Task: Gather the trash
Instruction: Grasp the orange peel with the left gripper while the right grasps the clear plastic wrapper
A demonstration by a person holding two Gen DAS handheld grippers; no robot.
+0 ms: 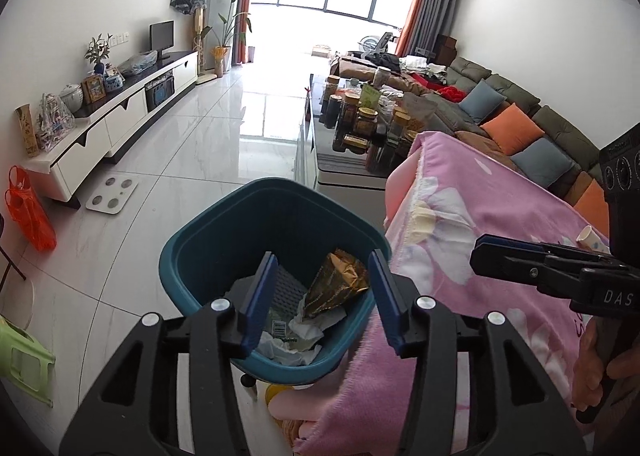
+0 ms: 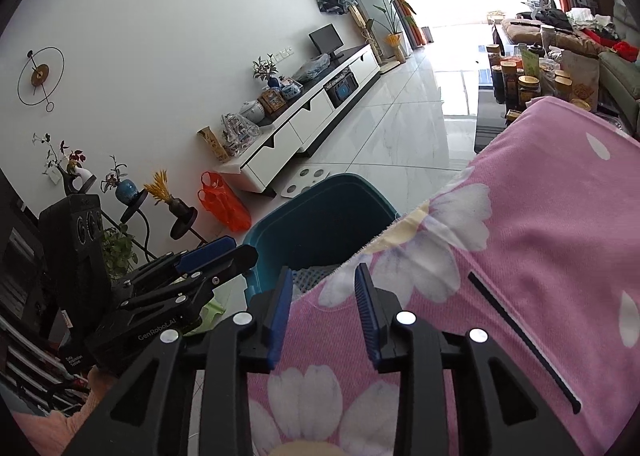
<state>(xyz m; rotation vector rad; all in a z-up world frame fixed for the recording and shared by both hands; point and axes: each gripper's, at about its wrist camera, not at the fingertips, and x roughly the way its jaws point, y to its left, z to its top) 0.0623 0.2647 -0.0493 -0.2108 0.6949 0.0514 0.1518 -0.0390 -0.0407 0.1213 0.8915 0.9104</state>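
Two grippers, both with jaws apart and nothing between the pads. Left gripper (image 1: 322, 296) hangs over the teal waste bin (image 1: 208, 240), a sensible drop position: the bin mouth lies straight below the gap. Bin holds the collected trash: a gold-brown snack wrapper (image 1: 336, 280), crumpled white tissue (image 1: 308, 324), and a scrap with green print, unreadable. Right gripper (image 2: 324, 312) sits over the pink floral blanket (image 2: 540, 236), jaws narrower, empty; the bin (image 2: 320, 208) stands just beside the blanket's edge, likely so trash goes in with a short reach.

Remaining trash, judged: a small white paper cup (image 1: 588, 238) lying on the blanket, partly cut off behind the right gripper's body. A black strip (image 2: 520, 340) lies on the blanket; cannot tell what it is. Bin floor and base hidden. What is under the blanket is not visible.
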